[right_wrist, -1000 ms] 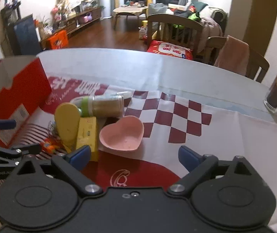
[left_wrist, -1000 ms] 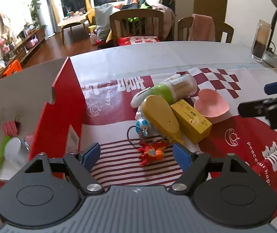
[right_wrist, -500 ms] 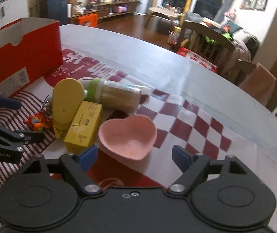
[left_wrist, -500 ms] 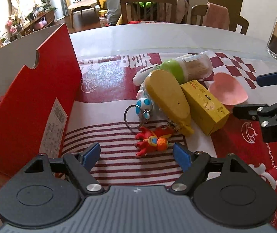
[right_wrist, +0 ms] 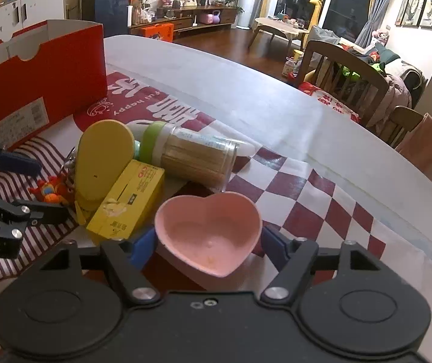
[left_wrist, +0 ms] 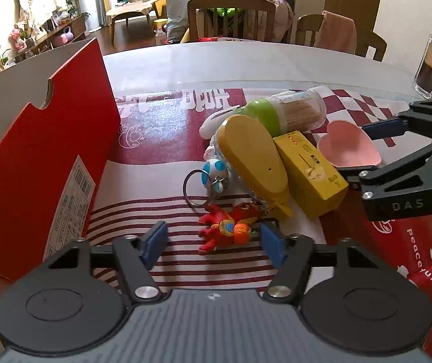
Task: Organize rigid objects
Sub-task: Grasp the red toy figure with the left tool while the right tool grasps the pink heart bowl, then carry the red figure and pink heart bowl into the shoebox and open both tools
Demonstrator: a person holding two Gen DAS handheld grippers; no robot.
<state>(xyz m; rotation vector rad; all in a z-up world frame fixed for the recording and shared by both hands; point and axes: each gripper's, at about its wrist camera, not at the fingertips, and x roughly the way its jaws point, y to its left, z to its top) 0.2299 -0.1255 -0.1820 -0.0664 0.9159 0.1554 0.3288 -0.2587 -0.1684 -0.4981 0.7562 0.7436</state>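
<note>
So there's a big red cardboard box [left_wrist: 40, 151] standing open at the left end of the counter [left_wrist: 246, 63], but from these angles its inside is hidden, so no idea what's in it. The other container is a clear toothpick jar [right_wrist: 191, 157] with a green cap, lying on its side and packed full of toothpicks. The pink heart-shaped bowl [right_wrist: 208, 236] only has a crumb or two in the bottom.

The left tongs [left_wrist: 214, 243] are angled down at the striped part of the cloth, closing in, with a small red and orange toy figure [left_wrist: 226, 230] sitting between the blue tips; the pads aren't pressing on it. The right tongs [right_wrist: 208, 246] are also tilted down and closing, one blue tip on each side of the heart bowl. The left tip looks right up against the rim, the right one seems just off it, so I wouldn't call it clamped.

The rest is a little pile mid-counter: a yellow oval thing [left_wrist: 252, 157] leaning across a yellow box [left_wrist: 309, 172] with a scuffed label, the jar behind them, a white piece poking out beside the jar's cap, and a blue-spotted mushroom keychain [left_wrist: 214, 171] on a metal ring just beside the toy figure. The bowl touches the yellow box's corner in the right camera.
</note>
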